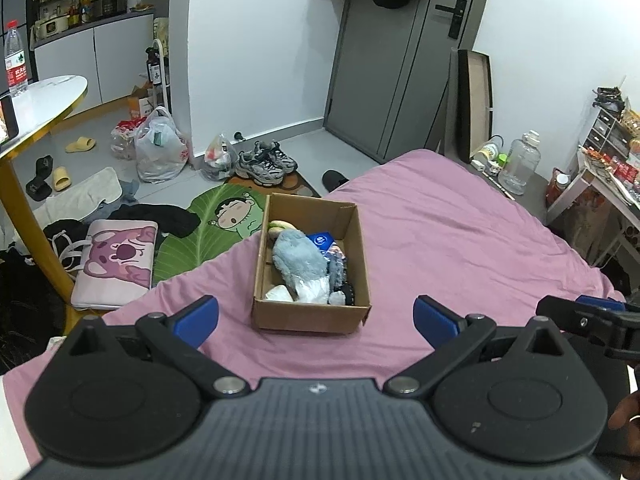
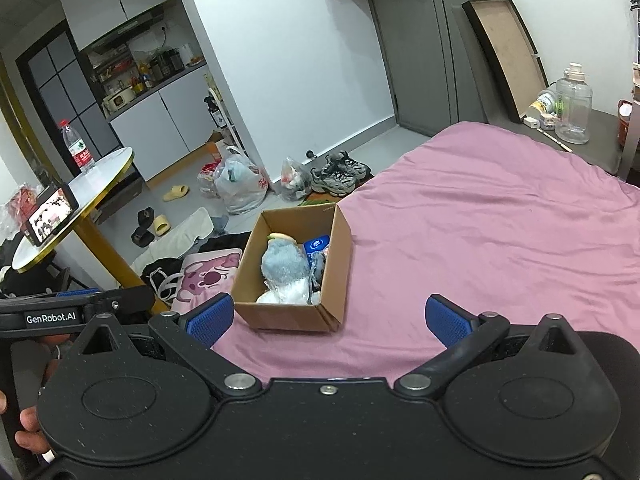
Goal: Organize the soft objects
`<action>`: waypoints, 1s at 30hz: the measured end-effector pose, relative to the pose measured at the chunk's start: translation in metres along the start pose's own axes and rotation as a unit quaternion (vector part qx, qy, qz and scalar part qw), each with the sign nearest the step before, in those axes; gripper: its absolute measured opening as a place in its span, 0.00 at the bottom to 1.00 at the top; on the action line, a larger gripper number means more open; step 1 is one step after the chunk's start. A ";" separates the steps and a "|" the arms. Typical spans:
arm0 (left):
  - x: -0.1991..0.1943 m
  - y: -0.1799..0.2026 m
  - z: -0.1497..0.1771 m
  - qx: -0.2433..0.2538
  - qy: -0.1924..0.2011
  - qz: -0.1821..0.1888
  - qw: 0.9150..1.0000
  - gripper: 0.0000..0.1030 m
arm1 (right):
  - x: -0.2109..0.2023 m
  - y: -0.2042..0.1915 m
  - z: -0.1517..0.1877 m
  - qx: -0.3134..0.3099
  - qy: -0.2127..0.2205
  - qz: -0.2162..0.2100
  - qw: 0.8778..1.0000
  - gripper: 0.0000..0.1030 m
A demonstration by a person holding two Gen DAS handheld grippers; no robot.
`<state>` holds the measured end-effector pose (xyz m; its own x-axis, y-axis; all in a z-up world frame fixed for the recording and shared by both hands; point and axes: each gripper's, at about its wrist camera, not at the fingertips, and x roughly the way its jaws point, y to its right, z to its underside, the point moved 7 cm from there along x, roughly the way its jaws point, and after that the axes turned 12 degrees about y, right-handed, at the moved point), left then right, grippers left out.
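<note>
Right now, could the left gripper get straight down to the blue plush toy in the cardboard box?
Probably yes. The left gripper is open and empty, facing the cardboard box on the pink bedsheet. The box has no lid, and the blue plush toy lies on top. The right gripper stays off to the side.

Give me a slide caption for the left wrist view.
Open left gripper faces a cardboard box of soft toys on a pink bed.

right hand-held gripper (image 2: 327, 320) spread wide, nothing between its blue pads (image 2: 448, 322). cardboard box (image 2: 288, 316) on pink bed (image 2: 500, 240) just ahead, holding grey-blue plush (image 2: 284, 266), blue packet (image 2: 317, 245), white cloth (image 2: 290, 294). left hand-held gripper (image 2: 76, 294) at left edge, state unclear
</note>
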<state>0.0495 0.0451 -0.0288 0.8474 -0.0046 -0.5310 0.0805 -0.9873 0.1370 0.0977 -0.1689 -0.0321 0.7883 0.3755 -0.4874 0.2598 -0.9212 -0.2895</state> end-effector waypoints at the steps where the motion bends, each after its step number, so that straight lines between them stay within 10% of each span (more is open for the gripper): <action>1: -0.002 0.001 0.002 0.001 0.000 0.000 1.000 1.00 | -0.001 0.000 0.001 -0.001 0.000 -0.001 1.000 1.00; 30: -0.021 0.008 0.026 0.011 -0.001 0.009 1.000 1.00 | -0.024 -0.002 0.016 -0.007 -0.002 0.004 1.000 1.00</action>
<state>0.0191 0.0336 -0.0385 0.8476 -0.0232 -0.5301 0.0536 -0.9902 0.1290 0.0692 -0.1740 -0.0333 0.7879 0.3679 -0.4938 0.2610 -0.9258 -0.2733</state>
